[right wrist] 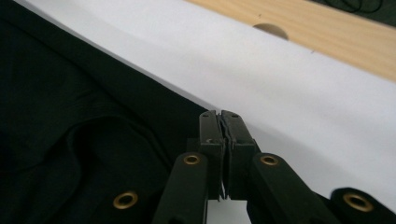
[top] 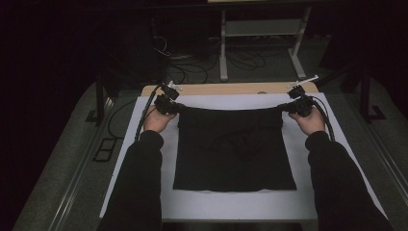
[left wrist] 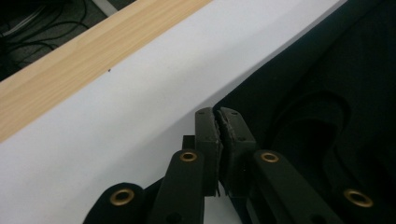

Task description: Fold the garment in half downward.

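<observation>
A black cloth (top: 234, 151) lies flat on a white sheet (top: 231, 204), and its far edge is lifted and pulled taut between both grippers. My left gripper (top: 176, 108) is shut on the cloth's far left corner. The right gripper (top: 286, 108) is shut on the far right corner. In the left gripper view the jaws (left wrist: 217, 114) are pressed together at the edge of the cloth (left wrist: 327, 93). The right gripper view shows its jaws (right wrist: 219, 115) closed the same way beside the cloth (right wrist: 70, 116), which folds into soft creases.
The white sheet covers a wooden table whose bare far strip (top: 231, 89) has a round hole (right wrist: 271, 30). Beyond the table, a metal stand (top: 260, 29) and loose cables (top: 192, 67) sit on the dark floor. Sleeved forearms enter from the bottom.
</observation>
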